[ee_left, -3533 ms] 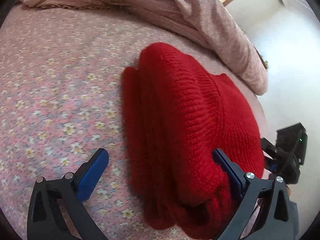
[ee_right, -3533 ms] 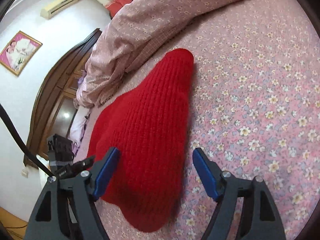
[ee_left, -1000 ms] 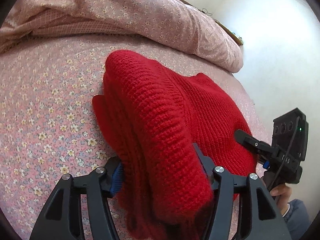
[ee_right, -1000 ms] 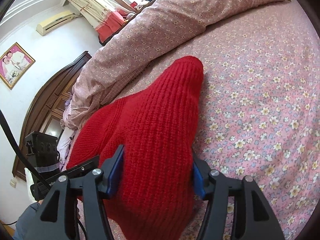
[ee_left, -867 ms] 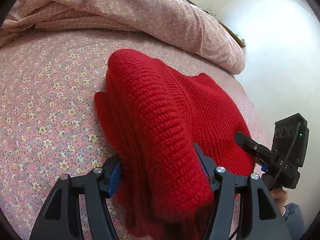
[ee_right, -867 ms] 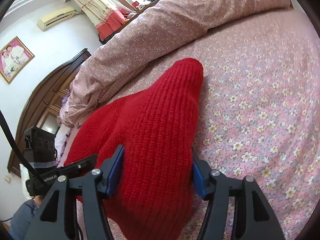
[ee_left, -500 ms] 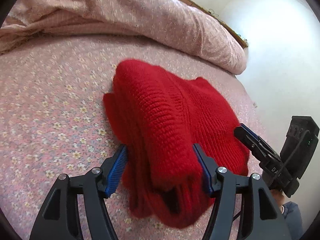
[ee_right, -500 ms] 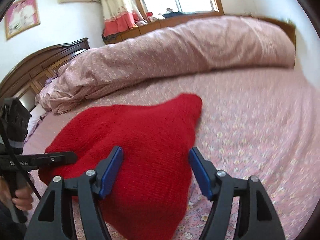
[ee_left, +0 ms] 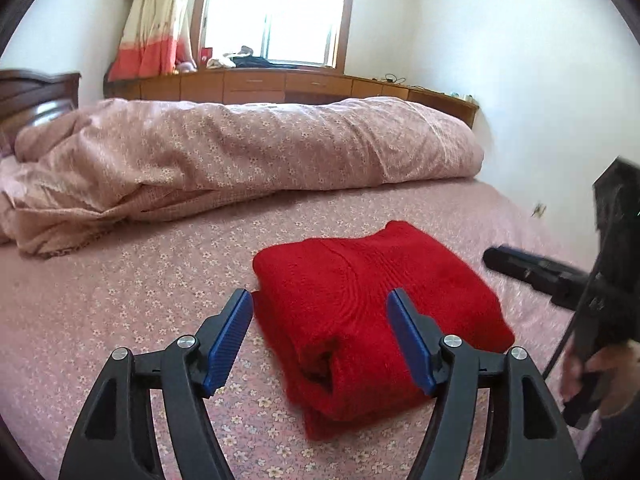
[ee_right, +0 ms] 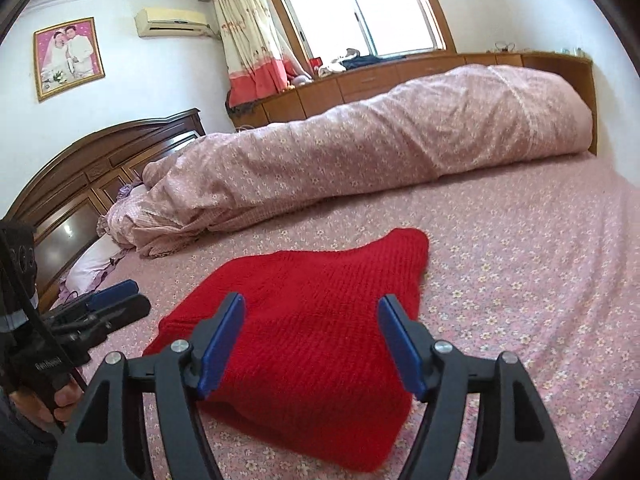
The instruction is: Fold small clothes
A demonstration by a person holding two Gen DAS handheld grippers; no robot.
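Note:
A red knit sweater lies folded in a thick bundle on the pink flowered bed sheet; it also shows in the right wrist view. My left gripper is open and empty, held back just above the bundle's near left end. My right gripper is open and empty, above the bundle's near edge. Each gripper shows in the other's view: the right gripper at the right, the left gripper at the left.
A rolled pink quilt lies across the far side of the bed, also in the right wrist view. A dark wooden headboard stands at the left. Wooden cabinets run under the window.
Both grippers were shut on the sweater a second ago; they have opened, let it go and pulled back and up. The bundle now rests on the sheet.

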